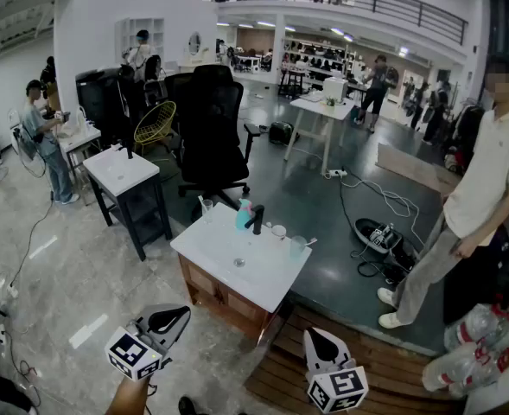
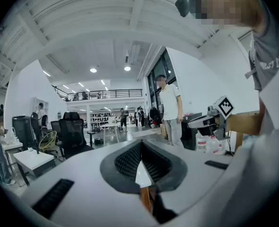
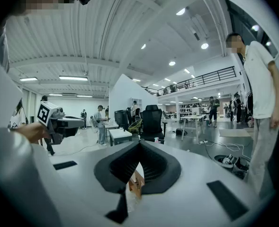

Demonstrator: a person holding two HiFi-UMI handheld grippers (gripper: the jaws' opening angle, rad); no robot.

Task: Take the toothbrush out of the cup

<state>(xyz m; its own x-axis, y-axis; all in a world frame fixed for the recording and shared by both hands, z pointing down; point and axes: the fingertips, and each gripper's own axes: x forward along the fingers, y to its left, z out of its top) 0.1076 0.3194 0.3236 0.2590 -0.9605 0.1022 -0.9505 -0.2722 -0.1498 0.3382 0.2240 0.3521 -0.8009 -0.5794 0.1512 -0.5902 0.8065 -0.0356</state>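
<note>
Low in the head view, well short of the white washstand (image 1: 237,262) — left gripper (image 1: 178,316) and right gripper (image 1: 321,342), each with jaws pressed together on nothing, each cube bearing black-and-white square markers. Cup (image 1: 298,246) stood on the washstand, right of the black tap (image 1: 256,220) — toothbrush too small to make out.

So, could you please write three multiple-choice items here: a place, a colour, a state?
1. Where does the black curved faucet stand? A on the floor; B on the white rectangular washbasin top; C on a shelf.
2. What colour is the plastic bottle beside it? A black; B yellow; C light blue.
3. How do the jaws of the right gripper stand? A shut, empty; B wide apart; C clamped on a cup.
B: it rises from that top; C: its body is pale blue; A: the pads meet on nothing.
</note>
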